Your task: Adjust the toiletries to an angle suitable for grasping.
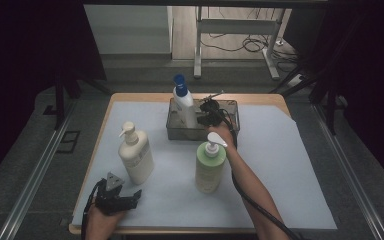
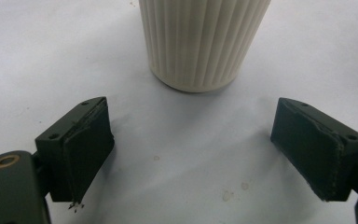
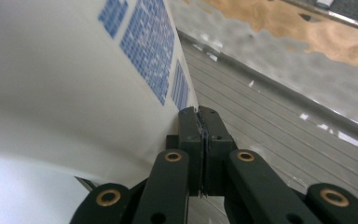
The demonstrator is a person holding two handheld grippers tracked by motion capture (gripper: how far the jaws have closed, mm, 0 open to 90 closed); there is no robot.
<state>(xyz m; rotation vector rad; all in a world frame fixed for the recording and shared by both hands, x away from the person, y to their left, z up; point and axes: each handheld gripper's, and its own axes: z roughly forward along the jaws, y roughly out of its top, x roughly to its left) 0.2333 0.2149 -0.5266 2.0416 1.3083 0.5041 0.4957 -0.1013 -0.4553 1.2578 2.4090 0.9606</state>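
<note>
Left gripper: the left gripper [image 1: 122, 198] rests low at about 7 o'clock on the table, held by a hand [image 1: 100, 222] at the near edge. Its jaws are spread wide and hold nothing; in the left gripper view [image 2: 191, 149] they flank bare mat.

Right gripper: the right gripper [image 1: 207, 112] reaches forward on an outstretched forearm [image 1: 252, 187] toward 12 o'clock, over the grey tray [image 1: 230, 107]. In the right gripper view [image 3: 203, 140] its two jaws are pressed flat together with nothing pinched, the tips just beside the wall of the white bottle [image 3: 74, 79].

Bottles: the white bottle with a blue cap [image 1: 183, 102] stands upright in the tray's left part. A cream pump bottle [image 1: 136, 155] stands at about 9 o'clock, near the left gripper. A green pump bottle [image 1: 210, 165] stands near the centre, just left of the right forearm.

Surface: a pale mat [image 1: 290, 165] covers most of a wooden table [image 1: 130, 96].

Room: grey floor, dark curtains at both sides, a white frame and loose cables at 12 o'clock beyond the table.

Left gripper view adds: the cream bottle's ribbed base [image 2: 203, 42] standing on the mat ahead of the open jaws, apart from both, and small stains on the mat.

Right gripper view adds: blue print on the white bottle's side and the tray's ridged floor [image 3: 270, 126].
</note>
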